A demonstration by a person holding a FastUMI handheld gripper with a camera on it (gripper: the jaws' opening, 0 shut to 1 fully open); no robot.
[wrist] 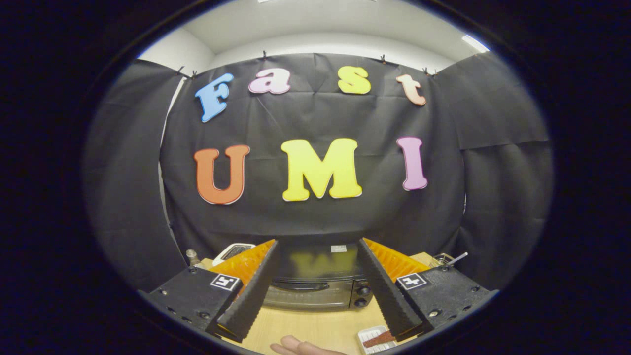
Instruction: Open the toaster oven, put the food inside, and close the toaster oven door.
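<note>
1. Gripper status: fingers spread wide, nothing between the pads, no contact w/ any object. Held above the tabletop, aimed at the booth wall.

2. Toaster oven: sits on the wooden table, just ahead of the fingers at 12 o'clock, framed in the gap between them. Door appears closed; handle runs horizontally across the front. Control knobs stacked at the 3 o'clock side of the door. Interior not visible.

3. Food: a small white tray w/ a reddish-brown piece on it lies on the table at approx. 5 o'clock from the oven, just below the right finger tip base. Exact food type: cannot tell.

4. Other items: a white object at 10 o'clock from the oven, partly hidden behind the left finger; a metal utensil at 2 o'clock behind the right finger. A person's hand rests on the table at 6 o'clock, near the food tray.

5. Progress (est.): no step completed. Door not yet opened, food not yet loaded, closing step pending. Next req'd action, by judgement: bring fingers down to handle level and pull door open.
</note>
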